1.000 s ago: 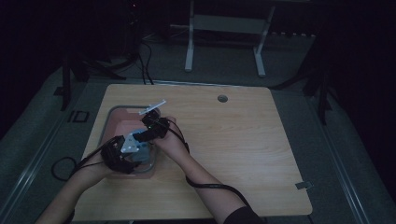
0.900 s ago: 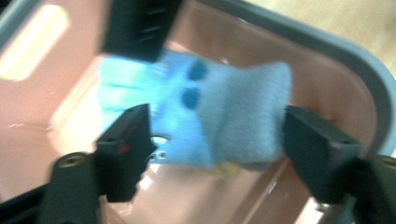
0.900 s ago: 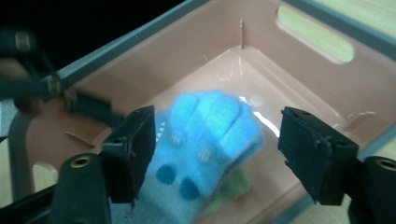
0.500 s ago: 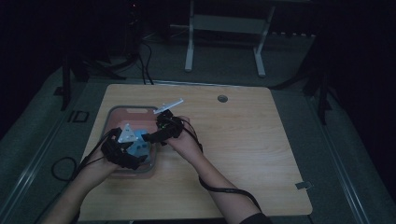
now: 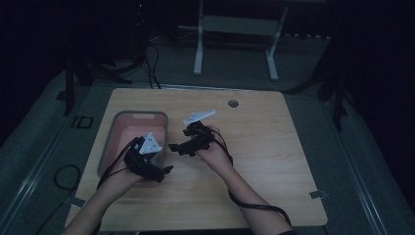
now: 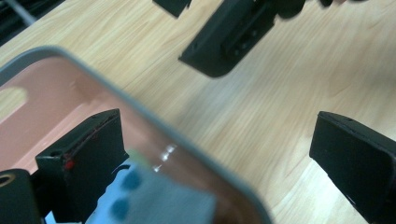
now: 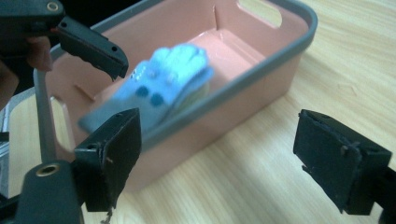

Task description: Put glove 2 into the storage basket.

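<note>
Both hands are drawing back from the pink plastic tub with a grey rim point(image 5: 128, 128), toward its near right corner. Left tool point(image 5: 164, 171) is hovering just off that corner, jaws having just been opening, now wide with nothing between them. Right tool point(image 5: 174, 147) is pointing left beside the tub's right wall, likewise spread wide and empty. Lying inside the tub near its near wall, the folded light-blue cloth with dark blue dots point(image 7: 159, 91) is resting loose on the wooden table point(image 5: 274, 147).
</note>
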